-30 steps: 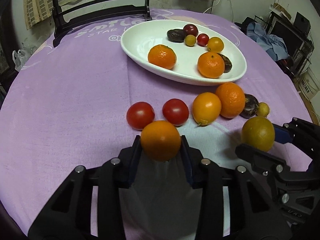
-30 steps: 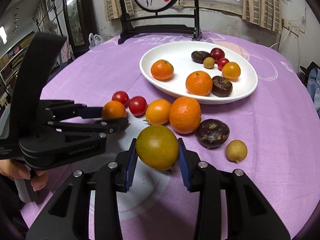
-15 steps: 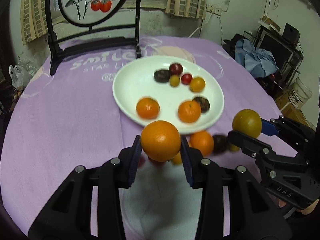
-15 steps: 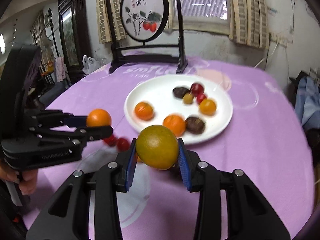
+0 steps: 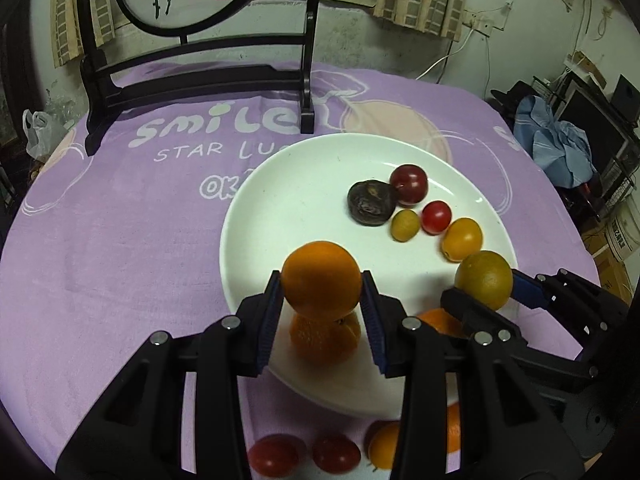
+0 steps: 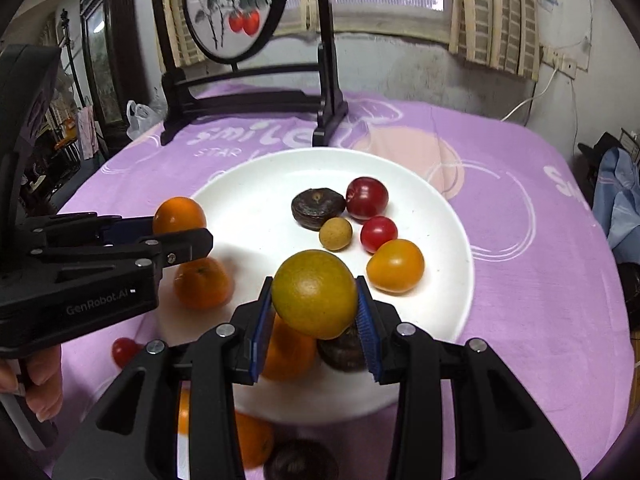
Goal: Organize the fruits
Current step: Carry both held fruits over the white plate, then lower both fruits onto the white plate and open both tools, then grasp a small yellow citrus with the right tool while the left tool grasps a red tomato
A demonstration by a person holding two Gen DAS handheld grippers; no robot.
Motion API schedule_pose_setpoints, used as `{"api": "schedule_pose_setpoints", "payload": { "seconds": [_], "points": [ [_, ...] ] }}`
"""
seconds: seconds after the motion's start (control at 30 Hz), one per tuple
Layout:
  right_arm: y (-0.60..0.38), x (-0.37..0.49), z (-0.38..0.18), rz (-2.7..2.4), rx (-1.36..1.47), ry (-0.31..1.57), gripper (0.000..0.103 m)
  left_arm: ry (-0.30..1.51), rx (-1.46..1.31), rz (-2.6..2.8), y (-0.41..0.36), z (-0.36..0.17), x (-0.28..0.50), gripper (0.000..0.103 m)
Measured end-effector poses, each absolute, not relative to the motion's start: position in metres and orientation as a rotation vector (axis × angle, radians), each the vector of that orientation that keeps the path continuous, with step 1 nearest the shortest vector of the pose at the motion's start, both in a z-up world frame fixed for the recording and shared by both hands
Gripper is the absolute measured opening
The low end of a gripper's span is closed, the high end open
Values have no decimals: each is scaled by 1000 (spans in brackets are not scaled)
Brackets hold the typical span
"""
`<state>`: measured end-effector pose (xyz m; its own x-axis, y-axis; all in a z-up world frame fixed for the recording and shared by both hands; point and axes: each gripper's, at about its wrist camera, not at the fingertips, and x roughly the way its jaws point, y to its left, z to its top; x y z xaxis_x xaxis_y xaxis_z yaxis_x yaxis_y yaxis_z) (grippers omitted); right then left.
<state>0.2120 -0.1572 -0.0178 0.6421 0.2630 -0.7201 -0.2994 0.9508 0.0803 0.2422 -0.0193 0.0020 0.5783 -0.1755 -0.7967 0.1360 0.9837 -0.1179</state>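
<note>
The left claw (image 5: 321, 312) pinches a smooth round orange fruit (image 5: 321, 278) above the near-left part of the white oval ceramic plate (image 5: 280, 184) on the purple-clothed desk (image 5: 100, 240); to its right, the right claw (image 6: 316, 322) pinches a round yellow-green citrus fruit (image 6: 315, 294) over the plate's near edge, where 1 dimpled orange mandarin (image 6: 202, 282) lies

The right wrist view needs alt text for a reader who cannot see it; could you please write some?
The right gripper holds a round yellow-green citrus fruit in its jaws above a white oval plate already bearing several small fruits. At left, the left gripper holds a round orange fruit over the plate's edge, on a purple printed tablecloth.
</note>
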Motion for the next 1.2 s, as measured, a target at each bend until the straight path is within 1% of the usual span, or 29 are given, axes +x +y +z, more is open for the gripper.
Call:
{"api": "schedule_pose_setpoints", "payload": {
  "seconds": [0.03,0.07,0.1,0.13,0.17,0.3,0.37,0.43,0.6,0.67,0.97,1.2],
  "points": [
    [-156,215,-20,318,-51,823,39,949,-62,-182,-18,-2,246,40],
    [-156,217,-22,316,-45,829,42,952,-81,-186,-17,-3,248,48],
    [-156,216,-21,315,-36,823,48,950,-97,-186,-15,-4,249,54],
    [-158,215,-21,315,-27,815,50,936,-104,-179,-14,-2,247,61],
    [-159,213,-20,315,-22,809,50,923,-100,-177,-14,0,245,62],
    [-164,199,-14,323,-4,798,50,897,-74,-183,-15,10,233,63],
    [-169,189,-11,324,2,793,51,885,-68,-184,-13,15,222,70],
    [-174,178,-9,326,4,789,54,864,-59,-185,-10,21,209,75],
    [-188,145,-8,312,-14,783,54,838,-48,-179,-2,24,176,85],
    [-193,133,-10,315,-16,788,54,843,-49,-173,2,21,161,94],
    [-204,85,-33,292,-95,849,54,863,-49,-195,8,8,122,94],
    [-199,87,-53,262,-134,891,53,878,-16,-184,16,-3,111,94]
  ]
}}
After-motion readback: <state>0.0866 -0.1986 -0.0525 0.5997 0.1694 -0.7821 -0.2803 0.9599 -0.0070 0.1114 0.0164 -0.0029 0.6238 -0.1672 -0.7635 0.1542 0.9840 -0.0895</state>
